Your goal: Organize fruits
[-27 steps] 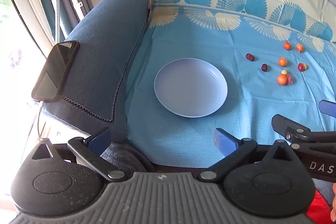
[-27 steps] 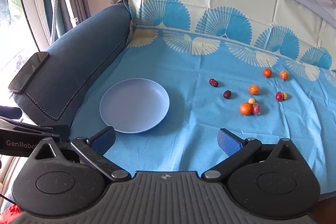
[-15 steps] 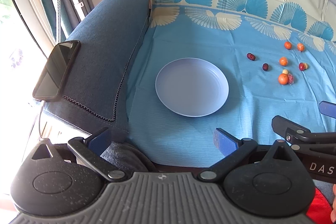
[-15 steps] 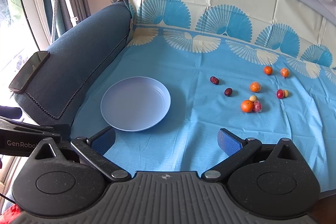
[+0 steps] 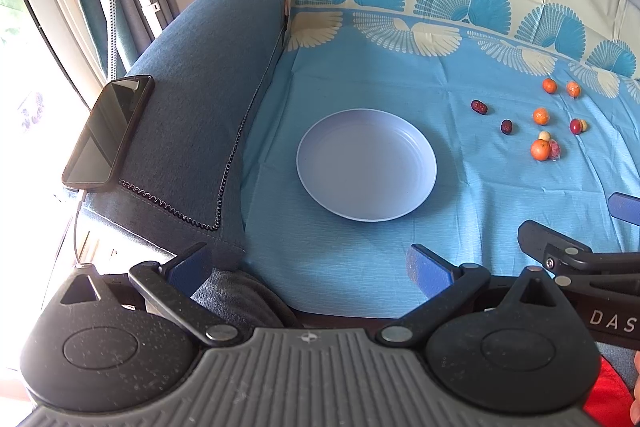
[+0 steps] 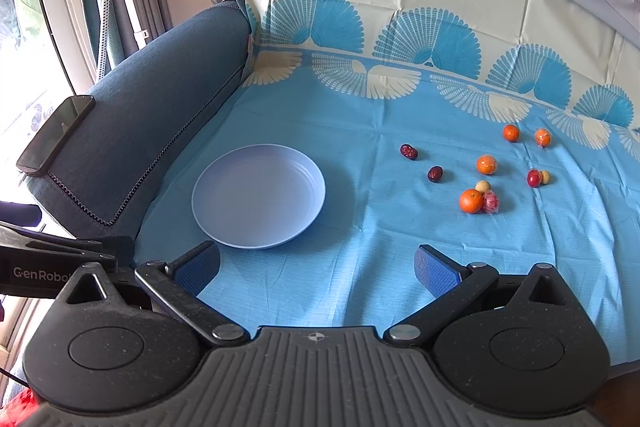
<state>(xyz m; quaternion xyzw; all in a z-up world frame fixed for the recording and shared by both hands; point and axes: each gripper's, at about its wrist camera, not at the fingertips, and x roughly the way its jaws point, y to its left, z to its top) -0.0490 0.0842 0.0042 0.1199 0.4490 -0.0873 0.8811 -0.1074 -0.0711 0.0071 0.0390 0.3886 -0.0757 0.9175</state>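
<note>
An empty pale blue plate [image 5: 366, 165] [image 6: 258, 197] lies on the blue cloth. To its right lie several small fruits: an orange [image 6: 471, 201] next to a pink wrapped one [image 6: 491, 202], two dark red dates [image 6: 409, 151] [image 6: 435, 174], more small oranges [image 6: 486, 164] [image 6: 511, 133], and a red fruit [image 6: 533, 178]. They also show in the left wrist view, with the near orange [image 5: 541, 149]. My left gripper [image 5: 308, 267] is open and empty, near the cloth's front edge. My right gripper [image 6: 318, 269] is open and empty, in front of the plate and fruits.
A dark phone [image 5: 108, 131] lies on the blue sofa armrest [image 5: 208, 75] at the left, with a cable hanging from it. A window and curtain stand far left. The patterned cloth [image 6: 380, 99] rises up the sofa back.
Both grippers have drifted slightly; the plate and fruits sit a little differently in view. Nothing was taken hold of or moved.
</note>
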